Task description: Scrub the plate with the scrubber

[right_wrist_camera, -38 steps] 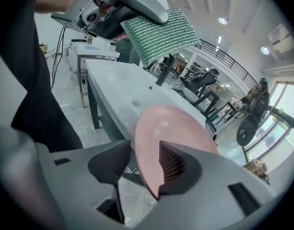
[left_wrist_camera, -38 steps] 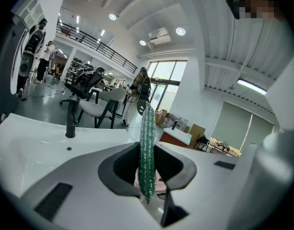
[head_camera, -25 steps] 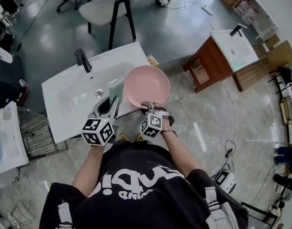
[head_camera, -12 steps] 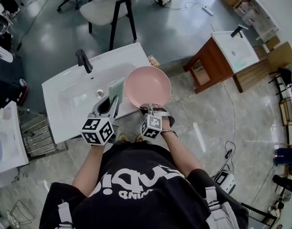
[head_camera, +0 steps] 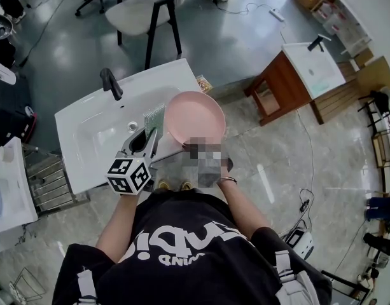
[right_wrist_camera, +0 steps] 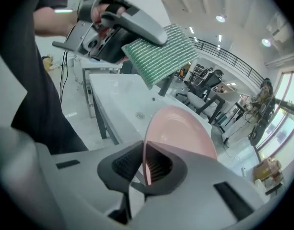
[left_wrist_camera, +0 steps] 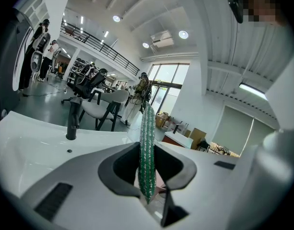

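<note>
A pink plate (head_camera: 195, 116) is held over the right end of the white sink (head_camera: 86, 138). My right gripper (head_camera: 192, 147) is shut on its near rim, and a mosaic patch hides most of that gripper in the head view. In the right gripper view the plate (right_wrist_camera: 182, 128) stands on edge between the pads of the right gripper (right_wrist_camera: 143, 164). My left gripper (head_camera: 150, 140) is shut on a green scrubber (head_camera: 154, 117), just left of the plate. The scrubber (left_wrist_camera: 147, 147) stands upright in the left gripper (left_wrist_camera: 147, 169). From the right, the scrubber (right_wrist_camera: 161, 54) hangs above the plate without touching it.
A black faucet (head_camera: 110, 81) stands at the sink's back, and the drain (head_camera: 132, 125) lies near the scrubber. A white chair (head_camera: 144, 11) is behind the sink. To the right stands a wooden stand (head_camera: 284, 84) with a second basin. The person's legs are at the sink's front edge.
</note>
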{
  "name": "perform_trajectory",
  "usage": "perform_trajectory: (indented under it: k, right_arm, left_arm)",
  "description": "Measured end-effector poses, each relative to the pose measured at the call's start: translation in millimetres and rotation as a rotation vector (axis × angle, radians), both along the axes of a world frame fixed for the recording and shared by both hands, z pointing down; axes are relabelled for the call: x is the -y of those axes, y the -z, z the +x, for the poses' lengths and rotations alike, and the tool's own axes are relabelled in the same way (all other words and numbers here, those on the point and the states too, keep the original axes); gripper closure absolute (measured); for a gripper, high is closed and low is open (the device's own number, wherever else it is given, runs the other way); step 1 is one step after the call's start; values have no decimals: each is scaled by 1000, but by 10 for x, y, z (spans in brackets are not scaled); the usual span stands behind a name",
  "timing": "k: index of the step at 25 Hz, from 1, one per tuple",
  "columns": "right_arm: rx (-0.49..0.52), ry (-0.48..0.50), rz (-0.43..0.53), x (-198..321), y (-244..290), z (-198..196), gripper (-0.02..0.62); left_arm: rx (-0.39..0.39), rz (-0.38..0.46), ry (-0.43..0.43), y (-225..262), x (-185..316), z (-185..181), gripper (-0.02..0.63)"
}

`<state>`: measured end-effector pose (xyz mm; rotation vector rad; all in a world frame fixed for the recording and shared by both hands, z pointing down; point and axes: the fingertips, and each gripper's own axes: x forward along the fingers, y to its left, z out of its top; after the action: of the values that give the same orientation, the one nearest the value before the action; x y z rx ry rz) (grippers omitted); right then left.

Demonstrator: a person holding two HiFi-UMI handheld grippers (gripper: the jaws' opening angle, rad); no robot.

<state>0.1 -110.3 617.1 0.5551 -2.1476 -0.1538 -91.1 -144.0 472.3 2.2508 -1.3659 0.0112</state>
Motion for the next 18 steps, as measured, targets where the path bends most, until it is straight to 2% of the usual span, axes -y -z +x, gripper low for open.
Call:
perform_trajectory:
  k: [4, 8, 11, 15, 18]
  right_arm:
    - [141, -59, -60, 27, 281, -32, 563]
    - [276, -102, -115, 57, 576, -61, 563]
    - [439, -174, -167, 132, 820, -56, 563]
    - [649, -253, -251, 228, 1157, 14, 563]
    - [783, -297, -315, 277, 1362, 62, 563]
  left_arm:
    - [-12, 17, 0, 72, 72, -2, 520]
    - [55, 43, -22, 119, 162, 20, 520]
    - [89, 67, -34, 181, 228, 28, 520]
    - [184, 117, -77, 286, 316, 88, 520]
    - [220, 142, -103, 356, 395, 138, 520]
